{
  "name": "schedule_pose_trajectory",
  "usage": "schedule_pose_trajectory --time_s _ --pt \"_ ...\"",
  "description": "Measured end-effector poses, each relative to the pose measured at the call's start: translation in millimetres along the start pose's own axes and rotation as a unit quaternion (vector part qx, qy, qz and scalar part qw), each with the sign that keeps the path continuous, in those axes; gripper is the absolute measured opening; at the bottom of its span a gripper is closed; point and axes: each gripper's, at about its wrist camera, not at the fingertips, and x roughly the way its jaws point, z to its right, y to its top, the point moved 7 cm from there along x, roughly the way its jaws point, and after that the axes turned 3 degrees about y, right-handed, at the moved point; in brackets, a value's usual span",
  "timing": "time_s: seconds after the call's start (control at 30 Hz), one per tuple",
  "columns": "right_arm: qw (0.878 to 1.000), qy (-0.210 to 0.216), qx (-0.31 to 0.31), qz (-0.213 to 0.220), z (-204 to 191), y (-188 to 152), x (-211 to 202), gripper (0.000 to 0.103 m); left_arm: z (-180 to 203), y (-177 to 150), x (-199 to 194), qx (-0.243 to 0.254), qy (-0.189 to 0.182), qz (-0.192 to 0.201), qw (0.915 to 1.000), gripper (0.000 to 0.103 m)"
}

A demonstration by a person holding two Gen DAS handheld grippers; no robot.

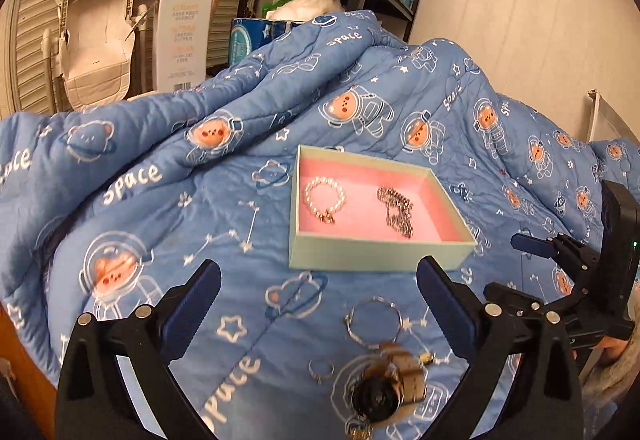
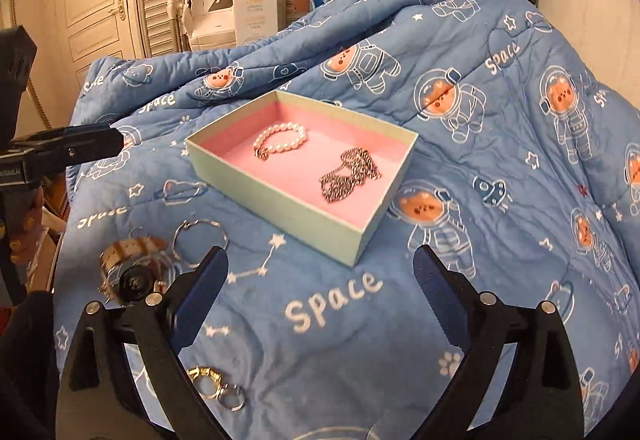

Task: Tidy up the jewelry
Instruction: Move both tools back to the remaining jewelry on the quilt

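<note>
box [image 1: 380, 254] mid-frame holds pearl bracelet [image 1: 324, 199] and chain [image 1: 396, 209]. both grippers, left [image 1: 318, 280] and right [image 2: 320, 268], wide, empty. next: watch [image 1: 386, 384], lower centre.

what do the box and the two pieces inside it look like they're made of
Box: likely matte pale-green card, pink felt-like lining.
Bracelet: glossy cream beads, pearl or imitation, with a gold-tone clasp.
Chain: shiny silver-tone metal links, heaped.

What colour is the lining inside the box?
Pink lining, pale green box walls; clearest in the right wrist view.
</note>
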Motion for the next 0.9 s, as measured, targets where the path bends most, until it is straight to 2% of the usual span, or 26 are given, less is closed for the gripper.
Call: schedule_pose_trajectory --time_s 0.17,0.47,0.63,0.7,0.73,0.77,0.83,0.9 --pt "1.0 0.014 0.025 -0.012 -6.8 -35.0 -15.3 0.093 4.8 -43.1 -20.5 0.022 0.024 -0.012 0.9994 0.096" --pt "0.999 0.017 0.035 -0.023 -21.7 -72.6 -31.0 0.091 23.2 -101.3 -36.9 0.014 0.017 -0.029 0.9993 0.096" --pt "0.999 0.022 0.033 -0.034 -25.1 -87.8 -34.3 0.073 31.3 -115.9 -39.9 0.037 0.032 -0.024 0.9985 0.096" --pt "0.999 0.024 0.028 -0.038 -27.4 -92.3 -34.5 0.069 32.1 -117.8 -39.3 0.039 0.036 -0.022 0.9984 0.096" --pt "0.999 0.025 0.024 -0.039 -29.0 -94.1 -34.6 0.065 32.2 -118.7 -38.4 0.042 0.037 -0.022 0.9982 0.094" --pt "0.999 0.027 0.019 -0.04 -30.9 -95.9 -34.4 0.061 32.4 -119.3 -37.8 0.045 0.037 -0.021 0.9981 0.086" --pt "0.998 0.032 0.007 -0.044 -34.2 -97.7 -32.6 0.054 33.1 -120.8 -36.0 0.052 0.031 -0.024 0.9979 0.076" --pt "0.998 0.032 0.001 -0.049 -35.4 -99.7 -30.0 0.05 32.8 -123.7 -33.3 0.056 0.028 -0.031 0.9975 0.071"
